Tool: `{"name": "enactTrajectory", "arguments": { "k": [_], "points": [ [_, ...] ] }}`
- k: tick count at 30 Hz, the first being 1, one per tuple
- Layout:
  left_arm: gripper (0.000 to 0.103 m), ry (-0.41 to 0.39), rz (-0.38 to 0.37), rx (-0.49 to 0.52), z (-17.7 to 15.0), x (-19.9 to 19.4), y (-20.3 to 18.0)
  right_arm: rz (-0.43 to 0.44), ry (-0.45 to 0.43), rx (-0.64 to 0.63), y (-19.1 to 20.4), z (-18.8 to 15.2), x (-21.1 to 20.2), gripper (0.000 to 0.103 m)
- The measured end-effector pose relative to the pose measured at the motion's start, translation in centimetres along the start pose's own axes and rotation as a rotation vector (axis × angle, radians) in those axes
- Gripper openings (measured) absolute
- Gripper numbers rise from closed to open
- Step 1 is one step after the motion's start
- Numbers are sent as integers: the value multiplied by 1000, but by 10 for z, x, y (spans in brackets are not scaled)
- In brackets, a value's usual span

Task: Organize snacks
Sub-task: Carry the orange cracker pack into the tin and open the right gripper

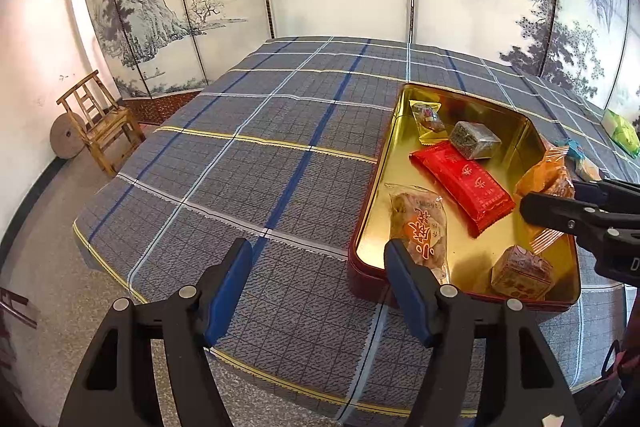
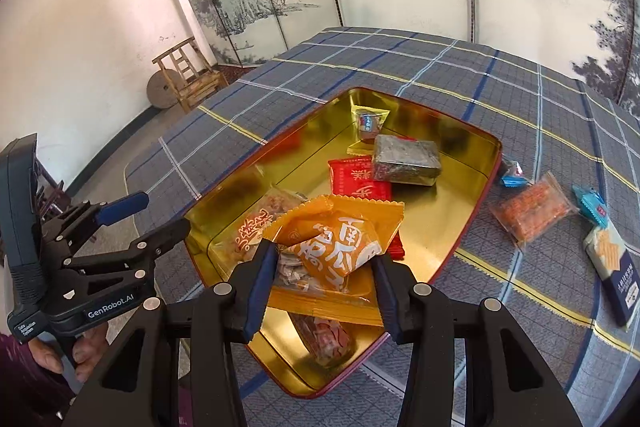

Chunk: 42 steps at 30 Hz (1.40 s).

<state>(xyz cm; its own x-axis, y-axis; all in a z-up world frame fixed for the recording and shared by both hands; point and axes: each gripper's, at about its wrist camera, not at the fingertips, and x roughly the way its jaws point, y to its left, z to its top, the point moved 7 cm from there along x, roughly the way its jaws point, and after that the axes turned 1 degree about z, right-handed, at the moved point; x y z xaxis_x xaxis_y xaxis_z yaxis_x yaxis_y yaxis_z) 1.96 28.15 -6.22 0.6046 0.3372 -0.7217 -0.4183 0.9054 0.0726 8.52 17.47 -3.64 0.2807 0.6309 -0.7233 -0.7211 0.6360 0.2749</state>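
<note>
A red tin with a gold inside sits on the plaid cloth. My right gripper is shut on an orange snack packet and holds it over the tin's near end. In the tin lie a red packet, a dark foil block, a small yellow-edged packet, a clear packet with orange writing and a brown cube packet. My left gripper is open and holds nothing, just left of the tin's near corner.
Right of the tin, loose snacks lie on the cloth: a clear orange-red packet, two small blue packets, a blue and white cracker pack, and a green packet farther off. A wooden chair and painted screen stand beyond the table.
</note>
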Motion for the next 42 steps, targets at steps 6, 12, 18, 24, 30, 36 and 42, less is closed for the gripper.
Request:
{"name": "enactTrajectory", "arguments": {
  "k": [6,12,18,24,30,36,42],
  "points": [
    [65,-1,4,-14,0,1,7,14,21,-10,7,6,18,47],
    [65,-3,5,-18,0,1,10,15,51,-20,11,5,32,47],
    [66,-7,9,-19,1,1,12,18,76,-28,15,5,43,47],
    [67,-9,8,-17,1,1,14,22,87,-38,18,5,51,47],
    [68,-17,14,-13,4,-1,17,24,98,-41,21,5,57,47],
    [73,-23,20,-14,4,0,17,23,103,-42,23,6,60,47],
    [75,-25,22,-12,4,0,18,23,104,-35,23,7,62,47]
  ]
}}
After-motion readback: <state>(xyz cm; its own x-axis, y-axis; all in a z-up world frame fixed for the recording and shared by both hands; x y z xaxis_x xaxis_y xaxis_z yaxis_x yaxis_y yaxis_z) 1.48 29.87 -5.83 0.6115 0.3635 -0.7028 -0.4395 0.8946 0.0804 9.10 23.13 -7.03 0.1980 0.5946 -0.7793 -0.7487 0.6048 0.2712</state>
